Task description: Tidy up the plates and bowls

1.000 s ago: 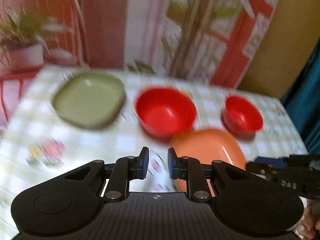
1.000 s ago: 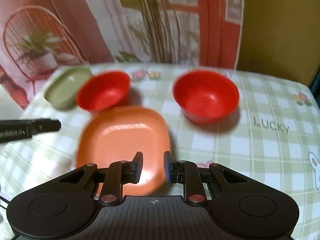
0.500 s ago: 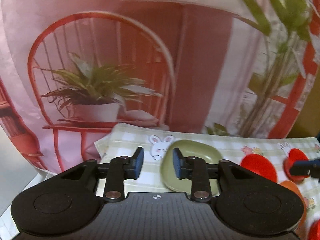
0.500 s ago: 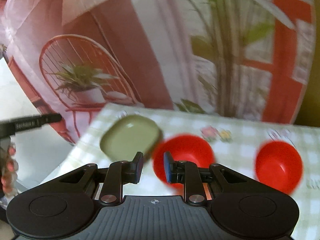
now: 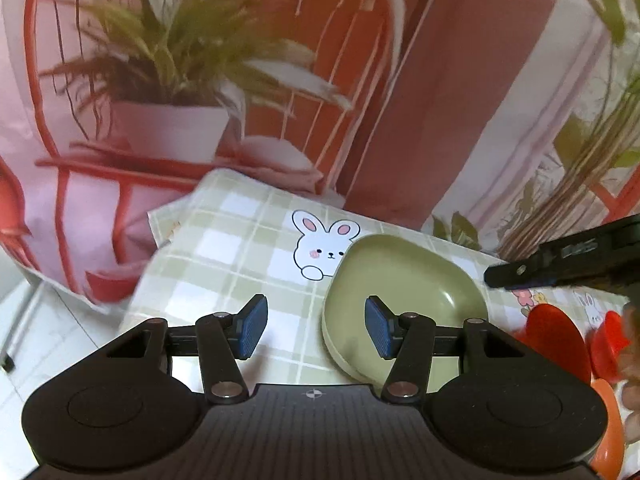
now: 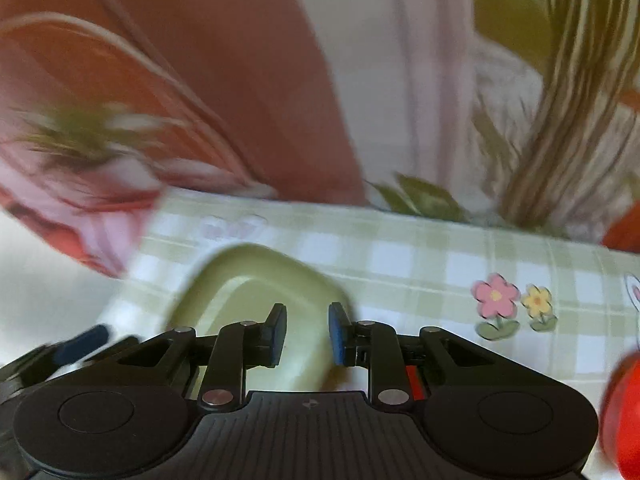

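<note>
A green square plate (image 5: 404,292) lies near the far left corner of the checked tablecloth (image 5: 224,248). My left gripper (image 5: 316,330) is open wide, its right pad over the plate's left rim, its left pad over the cloth. In the right wrist view the green plate (image 6: 248,292) sits just under my right gripper (image 6: 306,334), which is open with a narrow gap and empty. Red bowls (image 5: 560,340) and an orange plate (image 5: 608,432) show at the right edge of the left wrist view. A red bowl (image 6: 624,416) is at the right edge of the right wrist view.
The table's left corner (image 5: 160,216) drops off just beyond the plate. A printed backdrop with a chair and potted plant (image 5: 168,92) hangs behind. My right gripper's black tip (image 5: 560,256) shows above the plate's right side.
Both grippers have moved left and closer to the green plate. The left gripper's jaws have opened wider. The right wrist view has swung away from the red bowls.
</note>
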### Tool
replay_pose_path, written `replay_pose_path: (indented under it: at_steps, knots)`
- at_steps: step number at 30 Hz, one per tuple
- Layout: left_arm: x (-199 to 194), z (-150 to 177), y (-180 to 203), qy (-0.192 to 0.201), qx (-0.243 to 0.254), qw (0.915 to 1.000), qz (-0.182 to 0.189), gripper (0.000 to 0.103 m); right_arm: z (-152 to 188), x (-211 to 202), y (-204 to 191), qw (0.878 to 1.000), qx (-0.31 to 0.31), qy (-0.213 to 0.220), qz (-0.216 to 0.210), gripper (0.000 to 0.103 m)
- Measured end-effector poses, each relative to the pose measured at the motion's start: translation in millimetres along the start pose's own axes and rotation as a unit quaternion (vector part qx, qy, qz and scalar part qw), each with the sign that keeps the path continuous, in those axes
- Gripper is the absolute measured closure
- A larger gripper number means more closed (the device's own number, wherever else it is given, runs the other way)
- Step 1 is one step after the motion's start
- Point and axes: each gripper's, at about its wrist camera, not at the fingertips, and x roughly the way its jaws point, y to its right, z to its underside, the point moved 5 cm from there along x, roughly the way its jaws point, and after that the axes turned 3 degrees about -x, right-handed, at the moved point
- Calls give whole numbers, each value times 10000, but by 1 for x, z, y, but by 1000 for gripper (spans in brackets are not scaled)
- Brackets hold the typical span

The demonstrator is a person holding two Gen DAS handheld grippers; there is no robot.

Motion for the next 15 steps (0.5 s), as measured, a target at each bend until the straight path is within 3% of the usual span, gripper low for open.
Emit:
replay_pose_path:
  at_steps: [2,12,15]
  knots:
    - [4,2,-1,-10,-67,10000,70,47,1,10,4,9997,21,-43,223,81]
    - [25,6,-8,-138,-549,9982,188,47,8,30,-1,9993,-86,-242,283,83]
    - [28,9,-10,-203,-737,9967,279,49,11,35,-3,9991,-68,-281,300,88]
